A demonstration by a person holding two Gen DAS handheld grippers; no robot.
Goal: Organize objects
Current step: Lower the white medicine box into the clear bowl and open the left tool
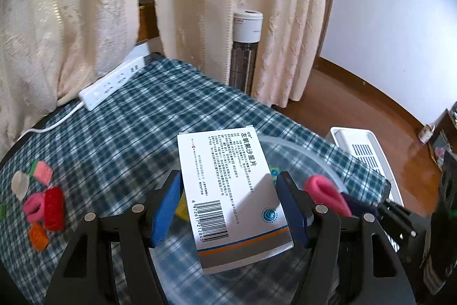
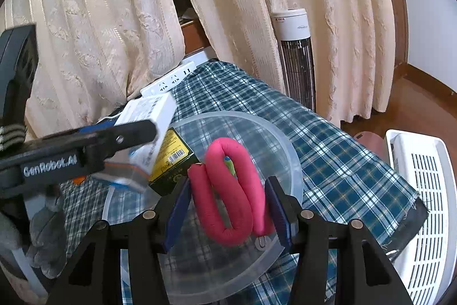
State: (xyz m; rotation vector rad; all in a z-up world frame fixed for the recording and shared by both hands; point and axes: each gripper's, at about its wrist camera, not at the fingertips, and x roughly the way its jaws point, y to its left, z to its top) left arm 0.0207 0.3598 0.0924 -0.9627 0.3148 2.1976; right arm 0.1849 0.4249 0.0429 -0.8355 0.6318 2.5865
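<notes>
My left claw point(image 1: 228, 207) is clenched on a white box point(image 1: 228, 190), held above the clear bowl point(image 2: 285, 139) on the checked worktop point(image 1: 142, 127). My right claw point(image 2: 228, 213) grasps a pink hair tie point(image 2: 231, 190) over the same bowl. A green box point(image 2: 171, 162) lies inside it.

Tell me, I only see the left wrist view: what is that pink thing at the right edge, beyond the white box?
Observer: A pink band, bent into a loop, pinched in the right gripper above a clear bowl.
Operator: Anything in the bowl yet?
Observer: A green box with a yellow label seems to lie at its left side, under the white box.
Operator: Who holds the left gripper?
Observer: A hand in a grey glove shows just below it.
</notes>
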